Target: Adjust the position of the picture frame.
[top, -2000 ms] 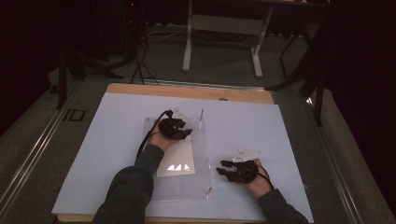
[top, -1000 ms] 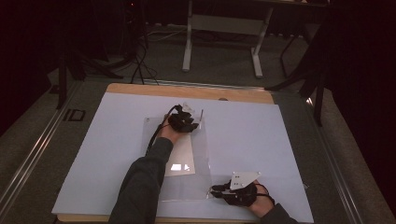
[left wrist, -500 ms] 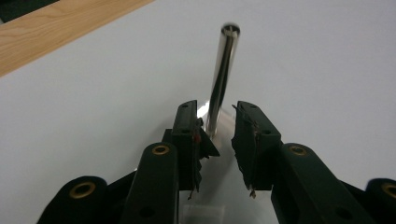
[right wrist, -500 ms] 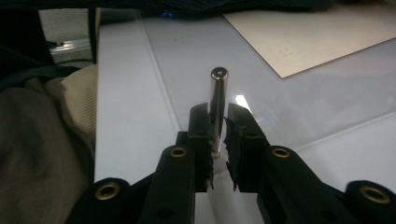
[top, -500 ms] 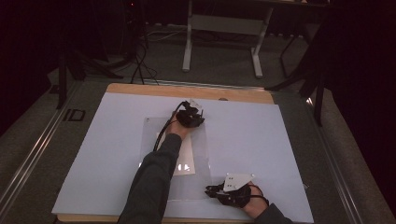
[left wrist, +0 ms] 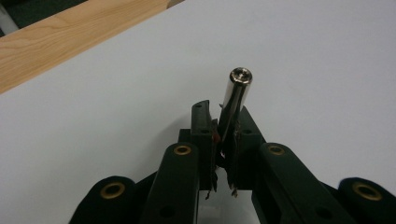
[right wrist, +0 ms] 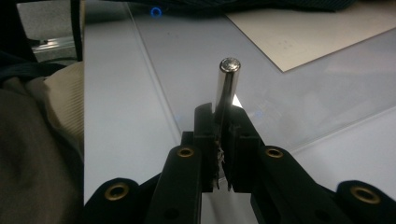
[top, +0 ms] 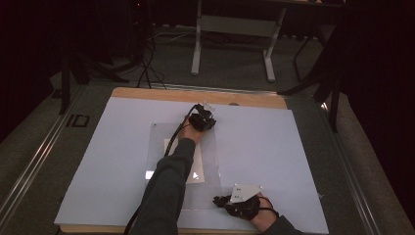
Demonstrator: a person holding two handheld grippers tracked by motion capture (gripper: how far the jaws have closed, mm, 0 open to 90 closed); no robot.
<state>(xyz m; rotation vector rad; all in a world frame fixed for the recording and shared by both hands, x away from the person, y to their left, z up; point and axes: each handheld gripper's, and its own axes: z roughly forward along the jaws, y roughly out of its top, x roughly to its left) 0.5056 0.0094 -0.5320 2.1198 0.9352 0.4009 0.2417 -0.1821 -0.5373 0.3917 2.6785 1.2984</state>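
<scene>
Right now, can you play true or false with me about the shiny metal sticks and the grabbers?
1. The left gripper is shut on a shiny metal pin. True; its jaws have just been closing onto it.
2. The right gripper is empty. False: it clamps a second metal pin.
3. The left gripper is at the far side of the table, the right gripper near the front edge. True.
4. The table is covered in red. False: it is white, with a wooden edge.
5. A clear sheet lies on the table. True.

Dim room, dark surroundings; soft glare on the clear sheet [top: 205, 161]; close views sharp.
</scene>
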